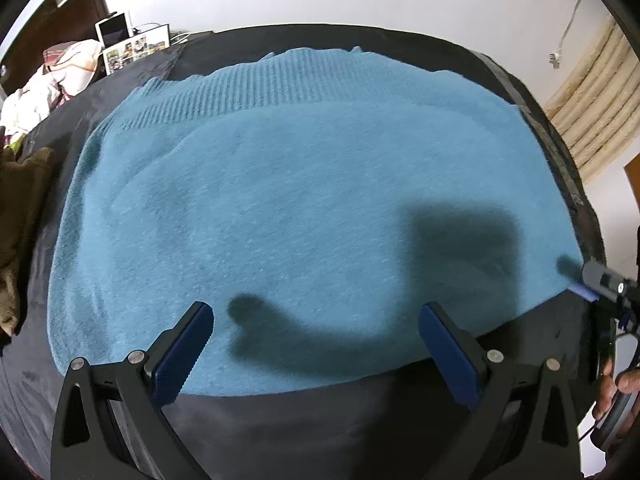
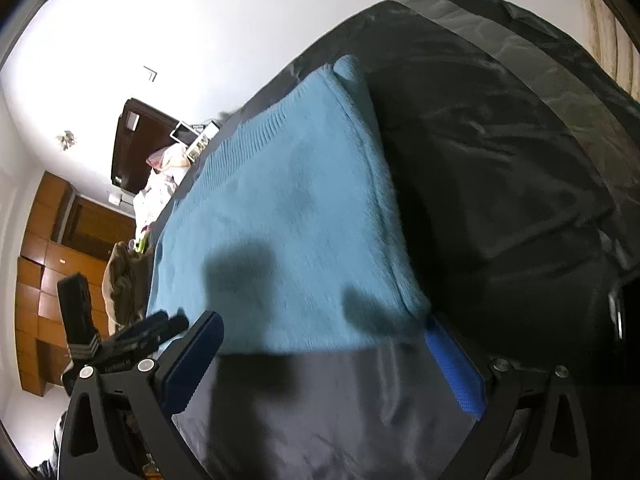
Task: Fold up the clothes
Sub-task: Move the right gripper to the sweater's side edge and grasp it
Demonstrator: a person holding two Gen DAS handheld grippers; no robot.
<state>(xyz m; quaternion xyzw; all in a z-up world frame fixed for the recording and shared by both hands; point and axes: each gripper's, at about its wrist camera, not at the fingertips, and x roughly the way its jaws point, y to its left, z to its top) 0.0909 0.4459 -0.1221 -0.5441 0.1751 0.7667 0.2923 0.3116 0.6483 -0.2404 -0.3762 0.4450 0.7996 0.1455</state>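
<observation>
Currently the blue sweater (image 1: pixel 304 200) lies flat on the dark-covered surface (image 1: pixel 320 432); the left tool (image 1: pixel 316 348) hovers open over its near edge, the right tool (image 2: pixel 324 356) open at its corner.

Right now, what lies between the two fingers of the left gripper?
In the left wrist view, the near edge of the blue sweater and the dark cover under it lie inside the open left gripper; nothing else.

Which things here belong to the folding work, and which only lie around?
For the job:
- blue knitted sweater
- left gripper, open
- right gripper, open
- dark cloth cover under the sweater

Lying about:
- brown garment
- pile of light clothes
- photo frame
</observation>
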